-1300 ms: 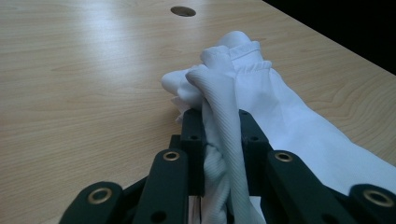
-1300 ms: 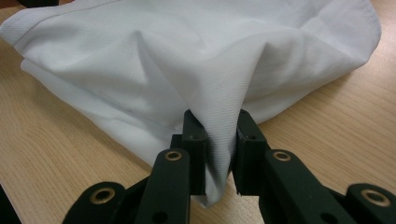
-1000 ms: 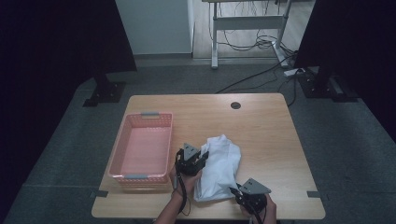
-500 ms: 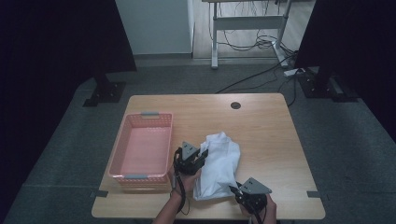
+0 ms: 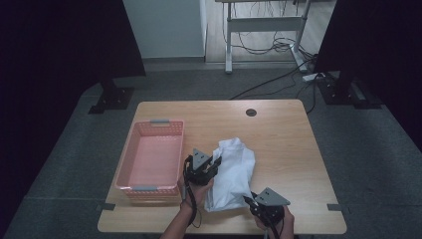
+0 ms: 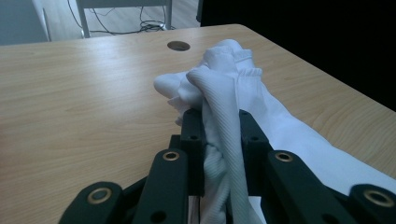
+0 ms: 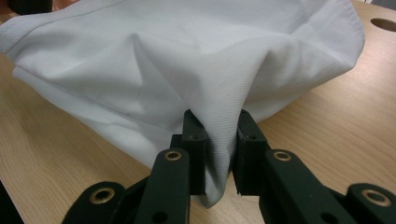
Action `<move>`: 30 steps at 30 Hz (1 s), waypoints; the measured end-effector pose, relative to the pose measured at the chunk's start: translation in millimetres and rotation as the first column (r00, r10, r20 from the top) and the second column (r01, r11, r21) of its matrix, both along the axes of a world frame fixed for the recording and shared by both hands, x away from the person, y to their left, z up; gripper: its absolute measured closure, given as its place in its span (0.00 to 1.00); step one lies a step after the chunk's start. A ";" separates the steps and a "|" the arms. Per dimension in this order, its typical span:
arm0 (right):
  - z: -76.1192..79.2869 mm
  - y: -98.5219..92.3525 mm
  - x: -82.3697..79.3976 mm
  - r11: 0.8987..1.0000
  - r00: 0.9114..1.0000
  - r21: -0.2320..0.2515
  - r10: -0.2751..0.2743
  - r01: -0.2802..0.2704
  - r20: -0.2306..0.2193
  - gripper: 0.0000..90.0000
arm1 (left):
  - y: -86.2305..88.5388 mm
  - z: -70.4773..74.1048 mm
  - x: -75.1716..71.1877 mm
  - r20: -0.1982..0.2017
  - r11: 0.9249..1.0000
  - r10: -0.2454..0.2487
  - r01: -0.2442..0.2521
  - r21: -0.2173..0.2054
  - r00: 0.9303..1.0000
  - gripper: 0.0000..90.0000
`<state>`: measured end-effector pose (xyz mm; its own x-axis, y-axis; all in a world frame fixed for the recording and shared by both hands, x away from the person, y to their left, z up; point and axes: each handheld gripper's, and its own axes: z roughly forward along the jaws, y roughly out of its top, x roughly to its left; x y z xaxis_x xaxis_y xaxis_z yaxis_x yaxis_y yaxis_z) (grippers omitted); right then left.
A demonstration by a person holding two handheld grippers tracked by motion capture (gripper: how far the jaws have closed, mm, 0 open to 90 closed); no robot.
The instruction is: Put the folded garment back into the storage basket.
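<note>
Both tools unmoved since a second ago: left tool (image 5: 213, 163), right tool (image 5: 251, 201) each pinching white shirt (image 5: 234, 172); fold paused.

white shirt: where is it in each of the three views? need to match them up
High view: white shirt lies low and centre on the table, right of the pink basket.
Left gripper view: centre to lower right, a bunched fold pinched between the jaws.
Right gripper view: across the top, a fold hanging down between the jaws.
Shared landmark: the round cable hole in the tabletop.
</note>
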<state>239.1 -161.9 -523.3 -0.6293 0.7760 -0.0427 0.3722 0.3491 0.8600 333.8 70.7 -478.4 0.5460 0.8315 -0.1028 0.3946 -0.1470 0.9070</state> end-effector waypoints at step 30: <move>28.3 8.5 6.6 1.000 0.998 -0.003 0.003 -0.003 0.056 0.86 | 4.0 35.2 -1.6 0.062 1.000 -0.003 0.003 0.004 0.998 0.84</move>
